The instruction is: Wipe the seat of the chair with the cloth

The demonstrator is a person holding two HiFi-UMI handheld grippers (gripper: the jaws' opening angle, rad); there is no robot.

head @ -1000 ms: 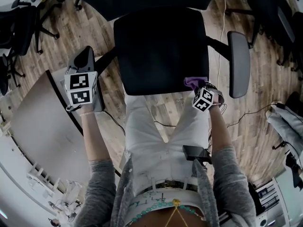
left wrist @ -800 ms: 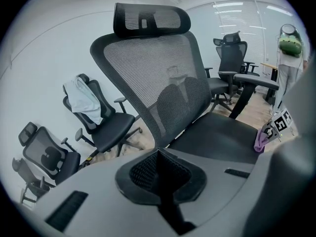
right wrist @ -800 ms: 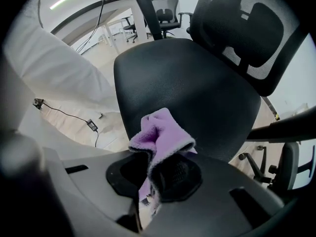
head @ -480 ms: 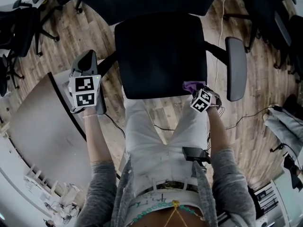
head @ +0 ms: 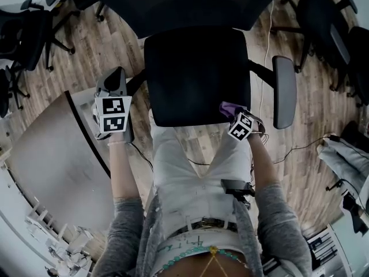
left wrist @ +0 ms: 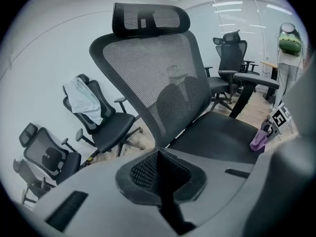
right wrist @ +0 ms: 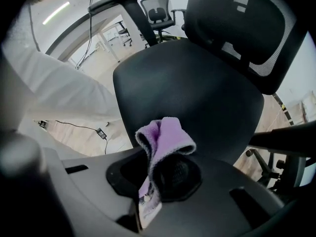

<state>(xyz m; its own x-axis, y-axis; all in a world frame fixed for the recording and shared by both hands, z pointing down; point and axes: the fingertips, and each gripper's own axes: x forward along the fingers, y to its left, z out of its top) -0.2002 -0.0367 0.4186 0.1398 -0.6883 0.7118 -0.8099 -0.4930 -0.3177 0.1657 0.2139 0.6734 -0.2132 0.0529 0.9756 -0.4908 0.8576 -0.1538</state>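
Note:
The black chair seat (head: 196,74) fills the middle of the head view, with its mesh back (left wrist: 163,78) upright behind it. My right gripper (head: 239,120) is shut on a purple cloth (head: 229,107) at the seat's front right corner. In the right gripper view the cloth (right wrist: 165,137) is folded up out of the gripper (right wrist: 155,169), just above the seat (right wrist: 197,88). My left gripper (head: 112,105) hovers over the chair's left armrest (head: 118,79). In its own view the left gripper (left wrist: 158,154) is shut on nothing, and the cloth (left wrist: 257,139) shows far right.
The right armrest (head: 284,91) sticks out beside my right gripper. A grey table (head: 52,154) stands at the left. Other office chairs (head: 29,27) ring the wooden floor, and cables (head: 300,146) trail at the right. The person's white-trousered legs (head: 190,166) stand against the seat's front.
The head view has shifted a little. My right gripper stays at the seat's front right corner with the cloth. My left gripper has drifted slightly towards the chair.

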